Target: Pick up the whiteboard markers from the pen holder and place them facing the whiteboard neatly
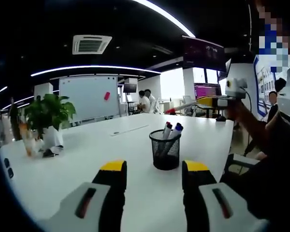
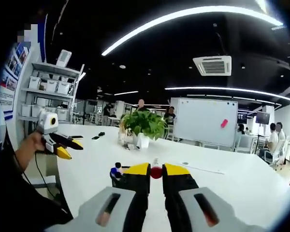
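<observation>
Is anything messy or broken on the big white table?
Nothing looks spilled or broken. The pen holder stands upright with markers inside, and the plant stands upright too. The right gripper is holding a red-capped marker.

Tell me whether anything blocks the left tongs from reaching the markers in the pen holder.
Nothing visible does. The left tongs are open, with bare white table between them and the mesh pen holder, whose markers stick up at the top.
</observation>
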A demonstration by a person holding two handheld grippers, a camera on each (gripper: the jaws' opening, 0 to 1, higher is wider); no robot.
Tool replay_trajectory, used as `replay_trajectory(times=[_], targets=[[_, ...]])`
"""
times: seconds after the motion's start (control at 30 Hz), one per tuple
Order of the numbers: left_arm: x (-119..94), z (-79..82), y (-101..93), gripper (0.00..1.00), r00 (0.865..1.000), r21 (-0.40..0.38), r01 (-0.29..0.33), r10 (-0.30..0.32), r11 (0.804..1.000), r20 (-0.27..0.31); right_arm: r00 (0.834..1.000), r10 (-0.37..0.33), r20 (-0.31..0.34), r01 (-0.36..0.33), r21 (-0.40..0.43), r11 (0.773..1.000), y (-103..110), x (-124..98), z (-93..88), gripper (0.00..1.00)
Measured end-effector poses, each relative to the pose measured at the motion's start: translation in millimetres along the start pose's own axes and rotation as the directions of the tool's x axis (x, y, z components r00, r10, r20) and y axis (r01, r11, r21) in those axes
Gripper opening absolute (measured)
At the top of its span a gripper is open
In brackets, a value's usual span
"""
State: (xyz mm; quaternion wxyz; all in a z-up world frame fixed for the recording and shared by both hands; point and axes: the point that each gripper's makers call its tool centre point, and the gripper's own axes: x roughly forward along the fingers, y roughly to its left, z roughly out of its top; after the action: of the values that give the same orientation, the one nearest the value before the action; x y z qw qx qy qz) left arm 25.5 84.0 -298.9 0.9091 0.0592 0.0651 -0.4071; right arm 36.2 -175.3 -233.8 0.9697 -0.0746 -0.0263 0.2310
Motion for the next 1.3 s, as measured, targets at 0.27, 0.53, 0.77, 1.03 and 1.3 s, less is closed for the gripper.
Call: replay_trajectory(times=[0.27,0.53,0.77,1.03,1.3], targets=[[0.2,-0.9,0.4,0.47,1.000,-0.002,0.000,0.000,1.000,-0.001,1.000,-0.027,0.015,0.027,0.029,0.999,-5.2,-2.2,-4.8,0.13],[0.0,-0.7,-0.1,0.47,1.000,-0.002,0.002,-0.002,1.000,0.002,0.996,-0.084,0.005,0.084,0.021,0.996,-13.8,-5.9,-7.3,0.13],[-0.9,-0.5,1.9,0.47,1.000,-0.003,-0.002,0.002,1.000,0.003,0.993,-0.114,0.042,0.111,0.069,0.991,-24.0,-9.4,-4.3,0.13],[0.7,-1.8,0.5,0.47,1.000,-0.007,0.003,-0.003,1.000,0.001,0.980,-0.182,0.082,0.174,0.098,0.980,-34.6,-14.8,0.6,0.13],[-0.1,-2.2,2.5,0.47,1.000,-0.009,0.000,0.000,1.000,0.001,0.982,-0.187,0.039,0.183,0.085,0.979,-36.8,-13.7,-13.8,0.13]])
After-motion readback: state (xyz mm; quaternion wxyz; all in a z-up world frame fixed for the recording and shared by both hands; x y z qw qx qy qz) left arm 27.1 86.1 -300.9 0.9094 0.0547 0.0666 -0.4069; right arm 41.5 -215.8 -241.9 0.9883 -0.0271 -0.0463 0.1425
